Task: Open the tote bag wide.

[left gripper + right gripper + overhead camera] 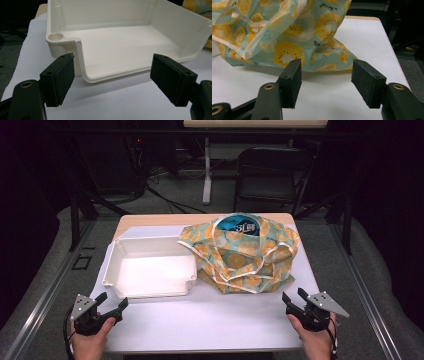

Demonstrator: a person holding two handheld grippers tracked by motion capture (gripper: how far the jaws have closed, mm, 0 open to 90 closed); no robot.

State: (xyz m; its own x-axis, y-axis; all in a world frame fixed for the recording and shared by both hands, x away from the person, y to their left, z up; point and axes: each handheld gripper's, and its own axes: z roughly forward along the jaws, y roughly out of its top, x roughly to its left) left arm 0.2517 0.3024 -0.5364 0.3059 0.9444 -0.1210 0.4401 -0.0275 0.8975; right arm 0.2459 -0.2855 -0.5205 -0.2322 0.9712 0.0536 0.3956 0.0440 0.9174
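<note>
Two grippers are held low at the near edge of the table, both with jaws spread wide and nothing between them. The left gripper (110, 307) is aimed at the tray (116, 270), just short of its near rim. The right gripper (295, 300) is pointed at the bag (250, 257), near it but apart. Tray and bag are set side by side on a white sheet (210, 320) covering the table (150, 220). Beyond, a chair (270, 175) is seen in a dark room.
</note>
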